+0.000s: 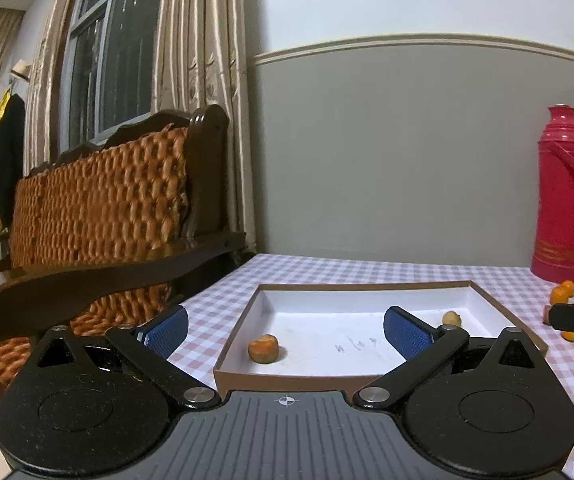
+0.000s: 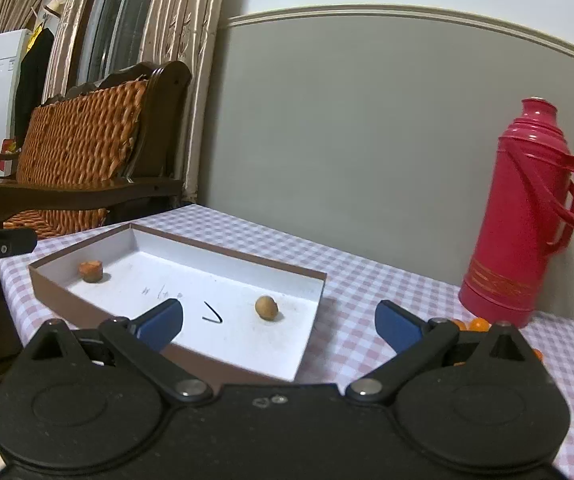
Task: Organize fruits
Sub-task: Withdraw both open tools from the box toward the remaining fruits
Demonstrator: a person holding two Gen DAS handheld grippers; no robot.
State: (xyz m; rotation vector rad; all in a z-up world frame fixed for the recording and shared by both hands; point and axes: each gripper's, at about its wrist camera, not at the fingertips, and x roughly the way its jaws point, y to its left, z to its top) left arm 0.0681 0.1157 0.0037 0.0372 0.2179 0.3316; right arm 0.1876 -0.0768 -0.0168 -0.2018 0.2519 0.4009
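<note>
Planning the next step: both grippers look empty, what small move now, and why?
Probably swing the right gripper right toward the small oranges by the red flask. Both grippers are open, and the box holds only two fruits.

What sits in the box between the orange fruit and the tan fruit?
Only bare white box floor with pen marks lies between the orange fruit and the tan fruit, clearest in the right wrist view.

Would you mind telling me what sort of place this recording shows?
Probably a home living or dining room: a checked tablecloth, a red thermos, a wooden bench with woven cushions and a curtained window.
</note>
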